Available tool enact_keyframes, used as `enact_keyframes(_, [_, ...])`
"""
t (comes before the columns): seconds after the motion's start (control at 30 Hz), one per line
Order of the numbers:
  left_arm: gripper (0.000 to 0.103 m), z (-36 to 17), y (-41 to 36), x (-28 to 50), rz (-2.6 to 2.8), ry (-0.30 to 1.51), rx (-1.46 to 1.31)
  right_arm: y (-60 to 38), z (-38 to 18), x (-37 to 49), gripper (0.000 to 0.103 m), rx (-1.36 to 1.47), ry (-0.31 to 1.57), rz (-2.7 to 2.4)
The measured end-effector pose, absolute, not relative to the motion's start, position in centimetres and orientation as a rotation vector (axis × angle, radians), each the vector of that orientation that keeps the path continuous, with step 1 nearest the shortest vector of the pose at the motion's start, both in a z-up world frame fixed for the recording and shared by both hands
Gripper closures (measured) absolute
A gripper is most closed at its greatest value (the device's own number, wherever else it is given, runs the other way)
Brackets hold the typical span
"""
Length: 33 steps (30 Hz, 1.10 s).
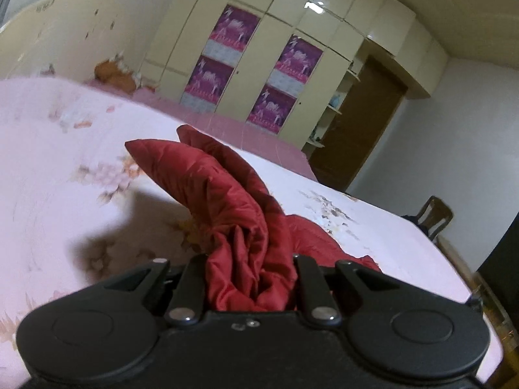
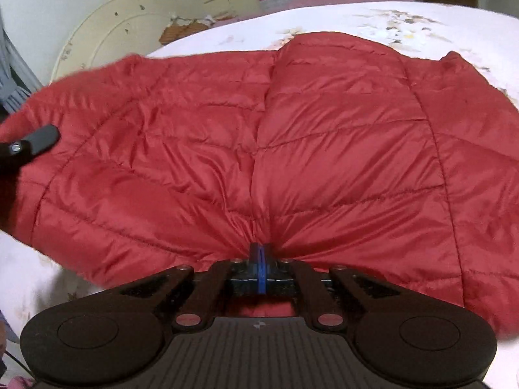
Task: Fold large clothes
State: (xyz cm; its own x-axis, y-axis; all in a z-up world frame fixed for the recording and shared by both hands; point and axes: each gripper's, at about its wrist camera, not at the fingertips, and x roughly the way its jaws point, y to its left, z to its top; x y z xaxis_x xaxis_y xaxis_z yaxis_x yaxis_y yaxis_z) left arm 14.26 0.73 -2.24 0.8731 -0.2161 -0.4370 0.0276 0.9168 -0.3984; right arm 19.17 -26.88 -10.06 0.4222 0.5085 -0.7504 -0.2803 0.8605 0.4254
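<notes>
A red quilted puffer jacket [image 2: 292,136] lies spread on a bed with a pale floral cover [image 2: 421,26]. My right gripper [image 2: 259,253] is shut on the jacket's near edge, the fabric puckering into the closed jaws. In the left wrist view my left gripper [image 1: 249,278] is shut on a bunched part of the red jacket [image 1: 240,214], which is lifted above the bed; its fingertips are hidden by the cloth. Part of the left gripper [image 2: 35,142] shows at the left edge of the right wrist view, at the jacket's left side.
The bed cover [image 1: 65,162] fills most of the left wrist view. A cream wardrobe with purple posters [image 1: 259,81] stands behind the bed. A brown door [image 1: 363,120] and a wooden chair [image 1: 434,214] are at the right. A cream headboard [image 2: 107,32] is at the back left.
</notes>
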Motion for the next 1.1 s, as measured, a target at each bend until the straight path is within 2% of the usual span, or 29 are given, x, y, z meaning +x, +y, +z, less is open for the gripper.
enact_keyframes(0.07, [0.089,-1.6,-0.4,14.2,-0.118,0.484,-0.368,-28.6,-8.9,19.3,0.103,0.289,1.000,0.502])
enact_keyframes(0.17, [0.089,-0.7,-2.4,14.2,-0.111,0.482,-0.332,-33.9,-6.3,18.6,0.103,0.336,0.863,0.432])
enact_keyframes(0.3, [0.089,0.5,-6.5,14.5,-0.115,0.470,-0.264,-41.0,-5.0,18.6,0.103,0.233,0.762,0.214])
enact_keyframes(0.6, [0.089,0.4,-17.2,18.3,-0.244,0.542,-0.165,-44.8,-10.0,22.7,0.103,0.374,0.937,0.327])
enact_keyframes(0.83, [0.088,-4.5,-24.8,21.8,-0.350,0.724,-0.057,-45.8,-10.9,23.8,0.103,0.449,0.974,0.405])
enact_keyframes(0.93, [0.077,-6.1,-25.8,22.6,-0.370,0.780,-0.027,-47.9,-11.1,24.1,0.103,0.542,0.967,0.405])
enact_keyframes(1.0, [0.044,-6.1,-25.9,22.3,-0.421,0.782,-0.039,-50.0,-11.2,23.9,0.103,0.626,0.956,0.385])
enact_keyframes(1.03, [0.039,-5.8,-26.0,21.9,-0.452,0.785,-0.059,-51.0,-11.1,23.8,0.103,0.656,0.953,0.377])
enact_keyframes(1.07, [0.030,-5.5,-25.8,21.5,-0.499,0.798,-0.094,-52.0,-10.9,23.6,0.103,0.670,0.944,0.357])
enact_keyframes(1.1, [0.028,-4.9,-25.1,21.1,-0.559,0.811,-0.150,-52.9,-10.5,23.5,0.099,0.664,0.929,0.326])
